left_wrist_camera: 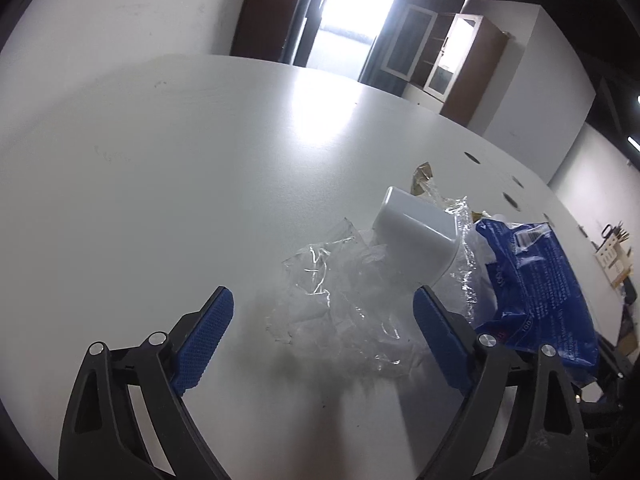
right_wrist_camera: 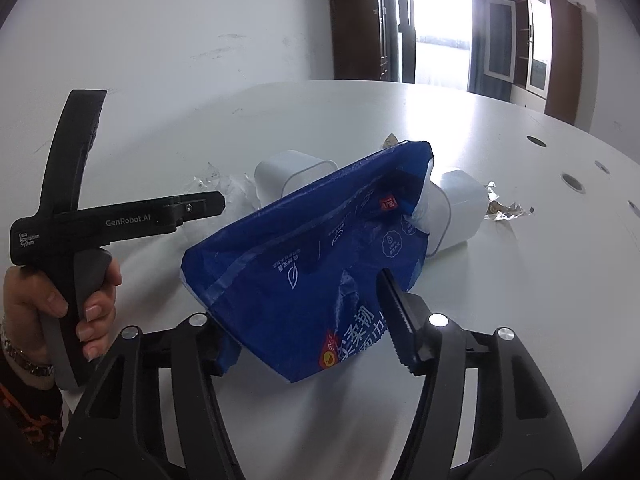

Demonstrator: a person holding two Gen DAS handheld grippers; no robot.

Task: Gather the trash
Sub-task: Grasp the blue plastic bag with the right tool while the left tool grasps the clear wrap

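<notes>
Crumpled clear plastic (left_wrist_camera: 340, 296) lies on the white table (left_wrist_camera: 160, 168), right in front of my left gripper (left_wrist_camera: 323, 296). That gripper is open, one blue pad on each side of the plastic and neither touching it. A white cup (left_wrist_camera: 416, 232) lies tipped just behind the plastic. My right gripper (right_wrist_camera: 304, 320) is closed around the near end of a blue plastic bag (right_wrist_camera: 320, 240). Its right finger (right_wrist_camera: 394, 312) presses into the crinkled film and its left finger is hidden behind the bag. The same blue bag (left_wrist_camera: 536, 280) shows at the right of the left wrist view.
Two white containers (right_wrist_camera: 280, 172) (right_wrist_camera: 460, 208) lie behind the bag, with crumpled foil (right_wrist_camera: 504, 208) to their right. A hand (right_wrist_camera: 48, 300) holds the left tool at the left edge. Round holes (right_wrist_camera: 572, 180) dot the table's right side. A cabinet (right_wrist_camera: 536, 40) and a bright doorway stand beyond.
</notes>
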